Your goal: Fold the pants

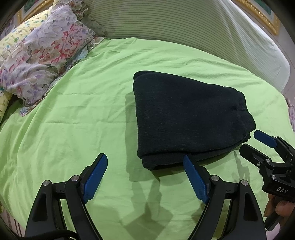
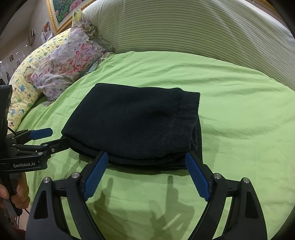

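Dark navy pants (image 1: 189, 118) lie folded into a compact stack on the green sheet (image 1: 77, 114); they also show in the right wrist view (image 2: 132, 121). My left gripper (image 1: 145, 166) is open and empty, just in front of the stack's near left corner. My right gripper (image 2: 145, 164) is open and empty at the stack's near edge, its fingertips beside the fabric. The right gripper also shows in the left wrist view (image 1: 252, 142) at the stack's right corner. The left gripper shows in the right wrist view (image 2: 55, 136) against the stack's left edge.
Floral pillows (image 1: 42, 55) and a yellow patterned pillow (image 2: 24, 92) are piled at the far left. A striped padded headboard (image 1: 184, 24) curves behind the bed. Gold-framed pictures (image 2: 64, 13) hang on the wall.
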`<state>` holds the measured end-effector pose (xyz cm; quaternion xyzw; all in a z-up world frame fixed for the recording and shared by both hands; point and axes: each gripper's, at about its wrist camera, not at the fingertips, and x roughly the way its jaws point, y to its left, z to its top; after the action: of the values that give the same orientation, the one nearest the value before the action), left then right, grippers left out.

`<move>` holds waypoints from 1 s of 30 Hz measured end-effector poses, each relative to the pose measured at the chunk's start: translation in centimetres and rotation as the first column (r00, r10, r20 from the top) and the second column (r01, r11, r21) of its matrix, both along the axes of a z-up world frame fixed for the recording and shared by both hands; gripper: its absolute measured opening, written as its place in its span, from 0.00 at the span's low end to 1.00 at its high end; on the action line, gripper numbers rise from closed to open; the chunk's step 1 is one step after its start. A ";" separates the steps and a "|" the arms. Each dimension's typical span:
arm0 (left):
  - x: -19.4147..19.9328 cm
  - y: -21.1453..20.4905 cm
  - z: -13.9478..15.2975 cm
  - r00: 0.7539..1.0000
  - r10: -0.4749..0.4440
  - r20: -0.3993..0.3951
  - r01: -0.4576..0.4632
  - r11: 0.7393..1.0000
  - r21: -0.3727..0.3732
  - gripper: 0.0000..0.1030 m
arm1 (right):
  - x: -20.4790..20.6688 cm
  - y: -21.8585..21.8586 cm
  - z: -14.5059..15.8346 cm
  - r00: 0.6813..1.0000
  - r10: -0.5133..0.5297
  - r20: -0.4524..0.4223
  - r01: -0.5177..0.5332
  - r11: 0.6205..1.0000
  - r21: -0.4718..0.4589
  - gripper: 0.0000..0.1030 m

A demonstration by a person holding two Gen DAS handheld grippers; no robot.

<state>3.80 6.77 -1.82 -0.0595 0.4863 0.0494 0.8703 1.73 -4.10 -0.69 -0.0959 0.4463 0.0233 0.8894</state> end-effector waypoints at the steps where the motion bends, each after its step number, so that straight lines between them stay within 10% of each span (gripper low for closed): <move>1: 0.0 0.0 0.0 1.000 0.001 0.001 -0.001 1.000 -0.001 0.82 | 0.0 0.1 0.0 1.000 0.002 0.000 -0.002 1.000 -0.001 0.83; 30: -0.3 -0.1 0.6 1.000 -0.003 0.015 0.003 1.000 -0.002 0.82 | 0.1 -0.1 0.7 1.000 -0.002 0.014 0.002 1.000 0.001 0.83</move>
<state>3.54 6.67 -1.25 -0.0603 0.4801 0.0472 0.8739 1.82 -4.22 -0.02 -0.0953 0.4403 0.0218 0.8925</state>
